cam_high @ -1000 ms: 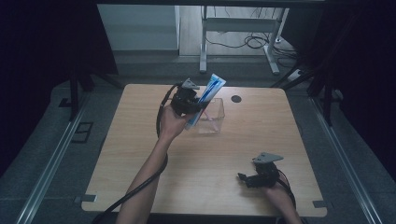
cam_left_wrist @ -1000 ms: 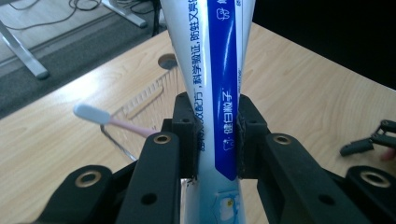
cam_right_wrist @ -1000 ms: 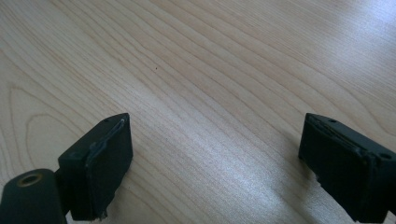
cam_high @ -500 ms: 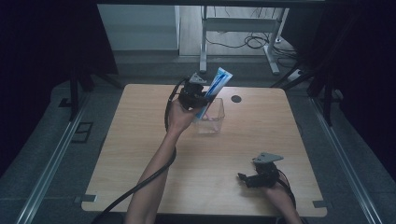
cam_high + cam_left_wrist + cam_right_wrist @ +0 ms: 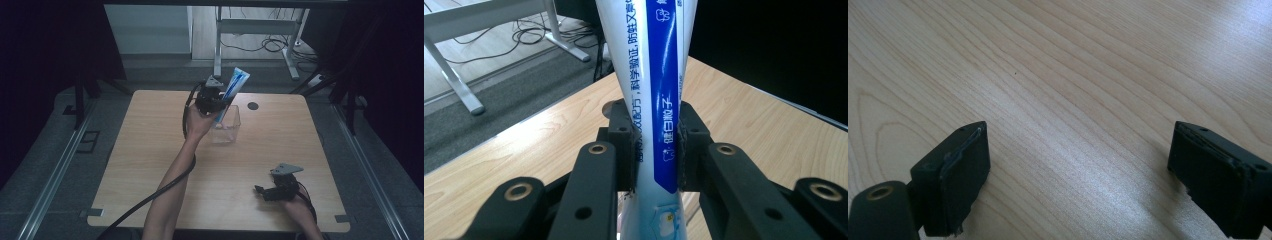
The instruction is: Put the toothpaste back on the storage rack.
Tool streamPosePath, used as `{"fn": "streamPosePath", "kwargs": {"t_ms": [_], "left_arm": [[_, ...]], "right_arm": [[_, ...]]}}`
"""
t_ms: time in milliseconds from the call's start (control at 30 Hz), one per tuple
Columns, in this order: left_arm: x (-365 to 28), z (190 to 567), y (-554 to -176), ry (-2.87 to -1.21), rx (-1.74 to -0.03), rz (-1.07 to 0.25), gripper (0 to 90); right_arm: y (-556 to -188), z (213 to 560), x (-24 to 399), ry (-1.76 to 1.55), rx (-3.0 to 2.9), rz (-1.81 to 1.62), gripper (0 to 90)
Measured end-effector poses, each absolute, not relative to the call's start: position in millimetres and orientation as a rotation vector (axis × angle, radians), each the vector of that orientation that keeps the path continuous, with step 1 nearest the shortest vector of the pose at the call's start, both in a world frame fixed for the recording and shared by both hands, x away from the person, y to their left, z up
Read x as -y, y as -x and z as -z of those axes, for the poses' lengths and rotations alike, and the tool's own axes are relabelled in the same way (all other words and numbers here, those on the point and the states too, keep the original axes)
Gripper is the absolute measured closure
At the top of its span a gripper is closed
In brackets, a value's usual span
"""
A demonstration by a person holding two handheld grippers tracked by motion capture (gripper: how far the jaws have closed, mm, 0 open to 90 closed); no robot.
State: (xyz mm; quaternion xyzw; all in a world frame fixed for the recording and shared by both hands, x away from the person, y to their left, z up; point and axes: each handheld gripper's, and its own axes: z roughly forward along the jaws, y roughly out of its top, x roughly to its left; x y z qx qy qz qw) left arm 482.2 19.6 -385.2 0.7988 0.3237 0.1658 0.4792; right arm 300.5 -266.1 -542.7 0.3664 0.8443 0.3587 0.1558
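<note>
While clamped by left hand-held gripper, tube.

We see clear box near table's far edge as sole obstacle; near half open.

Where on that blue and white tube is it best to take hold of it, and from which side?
Across its flat middle, as the left gripper does: one pad on each broad face of the toothpaste tube. The body is flat there, so the jaws probably sit square. Come from the person's side; the clear container lies beyond.
</note>
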Motion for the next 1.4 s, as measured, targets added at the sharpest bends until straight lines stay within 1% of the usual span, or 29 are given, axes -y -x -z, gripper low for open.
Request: {"fn": "streamPosePath", "kwargs": {"t_ms": [333, 800, 1400], "left_arm": [[-12, 393, -490, -1.939, -0.789, -0.420, 74.5], [-12, 408, -495, -1.917, -0.802, -0.461, 74.4], [-11, 429, -496, -1.943, -0.818, -0.476, 74.1]], "right_arm": [[-301, 543, 266, -1.050, -2.417, -1.028, 10.3], [-300, 543, 266, -1.051, -2.417, -1.028, 10.3], [-300, 543, 266, -1.048, -2.419, -1.029, 10.4]]}}
